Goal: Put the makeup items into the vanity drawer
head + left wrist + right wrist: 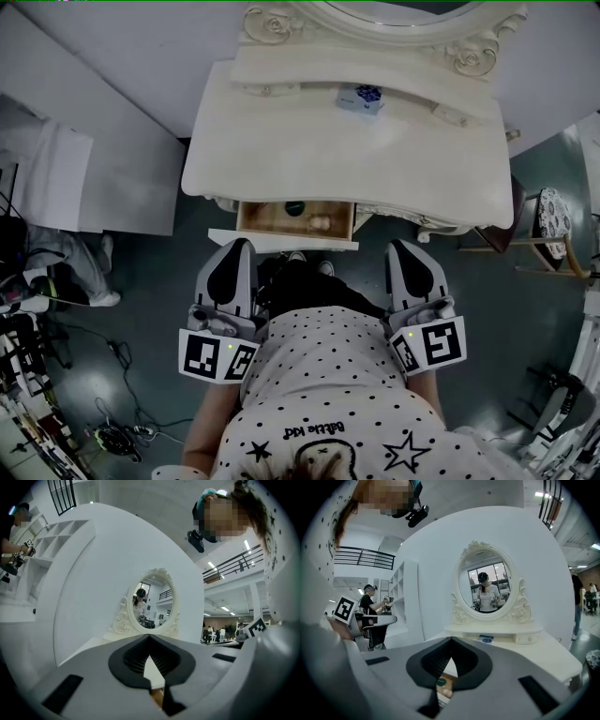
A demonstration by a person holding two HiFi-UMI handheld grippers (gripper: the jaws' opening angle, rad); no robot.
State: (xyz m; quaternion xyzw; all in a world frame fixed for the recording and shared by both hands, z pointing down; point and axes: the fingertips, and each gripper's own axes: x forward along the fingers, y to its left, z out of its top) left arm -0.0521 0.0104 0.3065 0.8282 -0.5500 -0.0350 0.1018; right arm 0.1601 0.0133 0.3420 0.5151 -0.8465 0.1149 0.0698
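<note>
The cream vanity (pixel 281 141) has its wooden drawer (pixel 253 217) pulled open under the front edge. Inside lie a dark green round item (pixel 294 208) and a pale item (pixel 319 223). A small blue-and-white item (pixel 361 98) rests on the raised shelf below the mirror. My left gripper (pixel 239 247) and right gripper (pixel 401 246) hover just in front of the drawer, one on each side, both shut and empty. In the right gripper view the green item (pixel 441 682) shows through the gap below the shut jaw tips (pixel 451 639). The left gripper (pixel 149 637) faces the oval mirror (pixel 152 599).
A small drawer box (pixel 451 116) sits on the shelf's right end. A wooden chair with a patterned cushion (pixel 551 214) stands to the right of the vanity. White panels (pixel 56 178) stand at the left, with cables and gear (pixel 112 436) on the floor.
</note>
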